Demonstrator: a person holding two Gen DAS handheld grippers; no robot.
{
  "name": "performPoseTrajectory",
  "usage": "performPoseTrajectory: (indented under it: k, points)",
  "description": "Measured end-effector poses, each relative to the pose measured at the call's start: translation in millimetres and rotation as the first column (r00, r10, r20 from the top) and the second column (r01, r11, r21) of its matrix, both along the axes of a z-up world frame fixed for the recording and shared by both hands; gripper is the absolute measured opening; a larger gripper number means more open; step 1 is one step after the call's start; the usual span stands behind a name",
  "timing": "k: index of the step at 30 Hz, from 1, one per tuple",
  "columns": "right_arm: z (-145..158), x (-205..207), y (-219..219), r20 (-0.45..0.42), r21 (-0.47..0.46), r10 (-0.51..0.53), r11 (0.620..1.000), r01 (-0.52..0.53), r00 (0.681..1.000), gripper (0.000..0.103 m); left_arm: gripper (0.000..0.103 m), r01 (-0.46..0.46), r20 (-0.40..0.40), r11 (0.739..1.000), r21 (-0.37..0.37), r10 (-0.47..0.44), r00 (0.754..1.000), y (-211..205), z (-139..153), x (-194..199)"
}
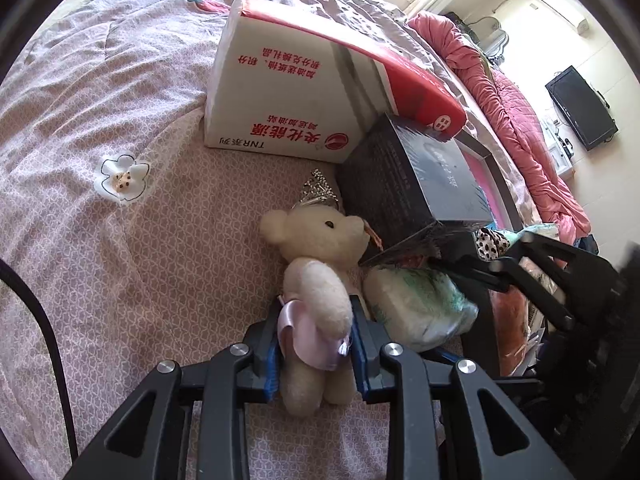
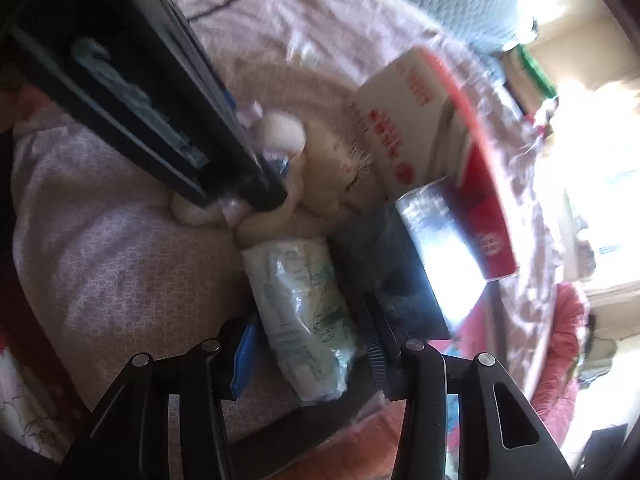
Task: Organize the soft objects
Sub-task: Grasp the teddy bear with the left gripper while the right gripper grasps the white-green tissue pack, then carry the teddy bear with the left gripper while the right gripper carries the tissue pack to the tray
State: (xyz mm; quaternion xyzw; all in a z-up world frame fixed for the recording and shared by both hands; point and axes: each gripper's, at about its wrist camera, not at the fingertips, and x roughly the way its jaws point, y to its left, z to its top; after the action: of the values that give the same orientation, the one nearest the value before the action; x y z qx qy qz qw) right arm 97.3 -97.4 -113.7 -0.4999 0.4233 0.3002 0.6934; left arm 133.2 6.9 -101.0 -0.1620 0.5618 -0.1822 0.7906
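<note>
A cream teddy bear [image 1: 316, 288] with a pink bow and a small crown lies on the pink bedspread. My left gripper [image 1: 316, 344] is shut on the bear's body. A soft pack in clear plastic wrap [image 1: 420, 304] lies right of the bear, against a black box [image 1: 416, 188]. In the right wrist view my right gripper [image 2: 308, 344] is open, its fingers on either side of the pack [image 2: 304, 316], not squeezing it. The bear [image 2: 320, 168] and the left gripper's arm [image 2: 160, 96] show beyond the pack. The right wrist view is blurred.
A white and red carton [image 1: 304, 92] stands behind the bear, leaning over the black box. The pink quilted bedspread [image 1: 120, 240] spreads to the left. A red blanket [image 1: 516, 116] lies along the bed's far edge. Bags and clutter [image 1: 516, 312] sit at the right.
</note>
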Motion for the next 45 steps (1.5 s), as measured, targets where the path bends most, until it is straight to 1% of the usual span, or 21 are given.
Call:
performPoseTrajectory:
  k: [2,4,5,6,7,8,11,13,15,16,18,19,23,25,27,30,32,37,40,43,45]
  points:
    - [-3,9,-2,-0.048,0.012,-0.031,0.999,0.031,0.998,0.049,0.029,-0.003,-0.004,1.0,-0.007,0.003,1.0,1,0,0]
    - [-3,15,-4,-0.058,0.049,-0.052,0.997,0.055,0.997,0.048,0.029,-0.001,-0.003,1.0,-0.004,0.001,1.0,2,-1,1]
    - [-2,15,-6,-0.044,0.072,-0.053,0.996,0.056,0.998,0.038,0.029,0.001,0.004,1.0,0.001,-0.001,1.0,0,0,1]
    - [1,14,-8,-0.024,0.099,-0.059,0.993,0.062,0.998,0.031,0.027,0.005,0.01,1.0,0.01,-0.005,1.0,-2,0,0]
    - [6,12,-11,-0.004,0.134,-0.071,0.988,0.071,0.997,0.028,0.027,0.018,0.023,0.999,0.033,-0.019,1.0,-6,1,0]
    - [13,12,-15,0.004,0.178,-0.083,0.981,0.081,0.997,0.024,0.025,0.025,0.031,0.999,0.046,-0.026,0.999,-9,2,-1]
    - [36,19,-27,-0.016,0.308,-0.139,0.942,0.137,0.99,0.022,0.023,0.02,0.05,0.999,0.034,-0.022,0.998,-13,6,-3]
    - [49,21,-35,-0.019,0.367,-0.176,0.914,0.171,0.984,0.022,0.023,0.016,0.07,1.0,0.02,-0.017,0.997,-15,11,-5]
    - [61,23,-46,-0.045,0.438,-0.213,0.874,0.211,0.976,0.021,0.023,0.015,0.078,1.0,0.024,-0.017,0.997,-16,17,-7]
    - [69,23,-52,-0.055,0.477,-0.236,0.847,0.233,0.97,0.021,0.023,0.011,0.089,1.0,0.027,-0.014,0.996,-17,23,-9]
    - [85,19,-64,-0.049,0.54,-0.281,0.8,0.262,0.959,0.021,0.023,0.005,0.124,0.999,0.037,-0.01,0.992,-18,37,-15]
    - [96,10,-65,-0.051,0.566,-0.301,0.777,0.276,0.952,0.021,0.023,0.008,0.146,0.999,0.041,-0.014,0.989,-19,47,-19]
    - [131,-1,-96,-0.082,0.661,-0.381,0.671,0.336,0.921,0.021,0.023,0.023,0.2,0.999,0.027,-0.028,0.979,-28,76,-29]
    - [141,-15,-119,-0.093,0.684,-0.424,0.631,0.367,0.901,0.021,0.023,0.043,0.226,0.999,0.023,-0.048,0.973,-38,89,-33]
    - [151,-19,-138,-0.104,0.7,-0.472,0.591,0.401,0.875,0.021,0.023,0.064,0.253,0.998,0.026,-0.068,0.965,-49,102,-35]
    - [161,-26,-164,-0.111,0.718,-0.52,0.547,0.43,0.847,0.021,0.023,0.094,0.288,0.995,0.036,-0.1,0.952,-74,118,-37]
    - [165,-31,-179,-0.123,0.727,-0.539,0.522,0.445,0.833,0.021,0.023,0.117,0.296,0.992,0.045,-0.126,0.947,-90,124,-37]
    - [159,-34,-202,-0.16,0.732,-0.564,0.483,0.481,0.81,0.021,0.023,0.169,0.302,0.983,0.071,-0.183,0.936,-127,129,-37]
    - [152,-33,-209,-0.207,0.727,-0.568,0.455,0.513,0.797,0.021,0.023,0.196,0.295,0.976,0.093,-0.215,0.931,-149,126,-33]
    - [143,-32,-217,-0.282,0.724,-0.564,0.406,0.558,0.776,0.022,0.023,0.209,0.277,0.971,0.117,-0.234,0.932,-165,119,-29]
    - [137,-32,-219,-0.307,0.713,-0.57,0.393,0.581,0.762,0.022,0.023,0.211,0.265,0.969,0.126,-0.238,0.934,-172,114,-27]
